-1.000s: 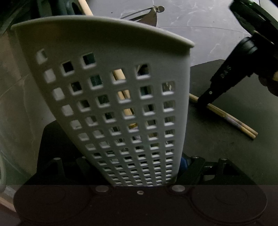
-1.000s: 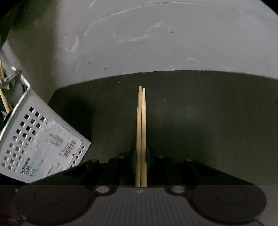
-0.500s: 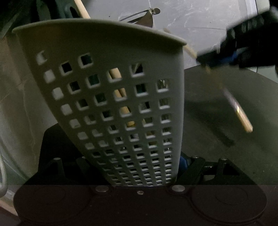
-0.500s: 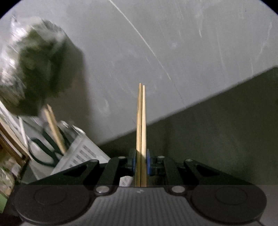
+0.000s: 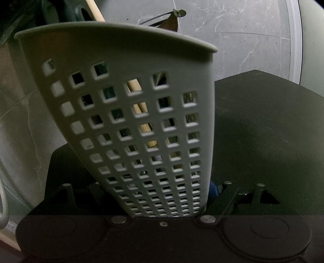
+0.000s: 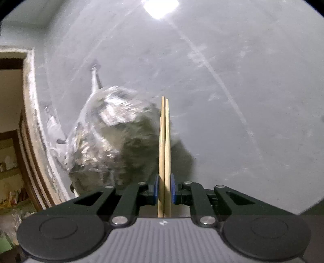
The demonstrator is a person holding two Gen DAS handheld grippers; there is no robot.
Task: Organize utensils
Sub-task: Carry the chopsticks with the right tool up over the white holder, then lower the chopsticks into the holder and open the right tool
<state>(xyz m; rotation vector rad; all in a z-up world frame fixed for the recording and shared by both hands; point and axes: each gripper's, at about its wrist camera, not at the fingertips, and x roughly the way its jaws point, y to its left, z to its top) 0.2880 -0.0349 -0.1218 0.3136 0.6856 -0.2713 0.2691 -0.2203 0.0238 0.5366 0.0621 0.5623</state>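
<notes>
Left gripper (image 5: 162,214) has the grey perforated utensil caddy (image 5: 129,125) clamped across its lower body. The caddy is tilted, with its open rim up and leaning away from the camera. My guess is that this is deliberate: it steadies the caddy and presents the mouth so long items can drop in from above.

The caddy sits over a dark mat (image 5: 263,125) on a grey marble-look table (image 5: 232,36). The mat beside the caddy shows no loose utensils in this view.

The caddy is already part loaded. A wooden handle (image 5: 95,12) sticks out past the rim and shows again through the square holes. A metal utensil tip (image 5: 172,20) pokes up behind the rim; I can't tell what type it is.

Right gripper (image 6: 163,191) is closed on a pair of wooden chopsticks (image 6: 164,145). The blue pads (image 6: 172,191) pinch them near one end, side by side, with the long ends running straight out along the fingers. That grip keeps the pair aligned as one bundle for insertion.

The right wrist view faces a grey wall with a blurred silvery-grey lump (image 6: 113,137) ahead and a door frame (image 6: 30,113) at the left. No caddy is in that view, so the chopsticks aren't lined up with the mouth yet.

Likely step: carry the chopsticks over, tip them down and feed them into the caddy.
</notes>
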